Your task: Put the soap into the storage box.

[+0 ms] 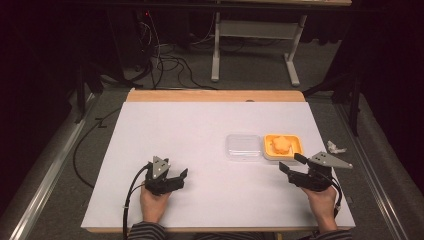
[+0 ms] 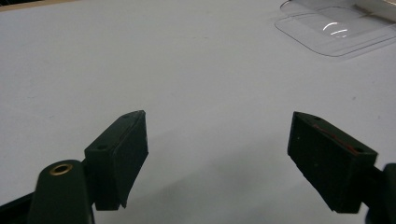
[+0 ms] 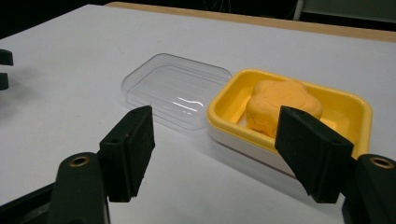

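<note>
The left gripper (image 1: 176, 176), jaws spread and empty, rests well left of the yellow soap dish (image 3: 289, 122). The clear lid (image 3: 175, 88) lies touching the dish's left side. The orange flower-shaped soap (image 3: 280, 105) sits inside. Just near the dish, the right gripper (image 1: 292, 163) gapes empty; closing likely starts with grasping the lid.

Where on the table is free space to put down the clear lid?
The white table is bare left of the clear lid, from the far wooden edge down to the left tool. The near strip between both tools is also free. It is crowded at the right: lid, yellow tray and right tool sit close.
</note>
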Demonstrator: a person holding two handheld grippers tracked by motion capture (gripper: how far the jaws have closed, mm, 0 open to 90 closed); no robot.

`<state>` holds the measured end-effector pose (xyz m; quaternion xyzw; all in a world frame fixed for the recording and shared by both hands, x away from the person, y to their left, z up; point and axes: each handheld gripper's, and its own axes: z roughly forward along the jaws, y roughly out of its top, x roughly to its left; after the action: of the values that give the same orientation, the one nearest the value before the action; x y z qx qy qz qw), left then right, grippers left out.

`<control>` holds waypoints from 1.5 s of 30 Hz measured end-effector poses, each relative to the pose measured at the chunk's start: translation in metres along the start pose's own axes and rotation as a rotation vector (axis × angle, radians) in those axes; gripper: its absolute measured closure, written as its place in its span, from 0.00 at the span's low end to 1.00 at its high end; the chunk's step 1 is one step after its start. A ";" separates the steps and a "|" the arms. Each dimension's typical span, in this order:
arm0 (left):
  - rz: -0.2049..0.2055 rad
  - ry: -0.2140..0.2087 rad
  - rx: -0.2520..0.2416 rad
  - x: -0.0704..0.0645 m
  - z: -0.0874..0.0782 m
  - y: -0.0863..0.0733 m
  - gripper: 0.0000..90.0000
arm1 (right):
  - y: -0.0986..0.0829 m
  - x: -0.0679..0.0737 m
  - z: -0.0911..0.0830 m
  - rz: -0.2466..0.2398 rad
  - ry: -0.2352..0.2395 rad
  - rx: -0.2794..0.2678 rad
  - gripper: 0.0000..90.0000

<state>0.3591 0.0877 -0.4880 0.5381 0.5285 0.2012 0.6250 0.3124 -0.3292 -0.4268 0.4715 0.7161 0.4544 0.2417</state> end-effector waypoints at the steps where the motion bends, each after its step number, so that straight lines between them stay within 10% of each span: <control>1: 0.000 0.000 0.000 0.000 0.000 0.000 0.23 | 0.000 0.001 0.000 0.002 0.001 0.000 0.32; 45: -0.003 -0.001 0.001 0.000 0.000 0.000 0.23 | -0.003 0.039 0.034 -0.072 0.050 0.087 0.33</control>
<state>0.3593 0.0878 -0.4880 0.5376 0.5292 0.1998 0.6253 0.3205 -0.2807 -0.4421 0.4441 0.7575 0.4254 0.2190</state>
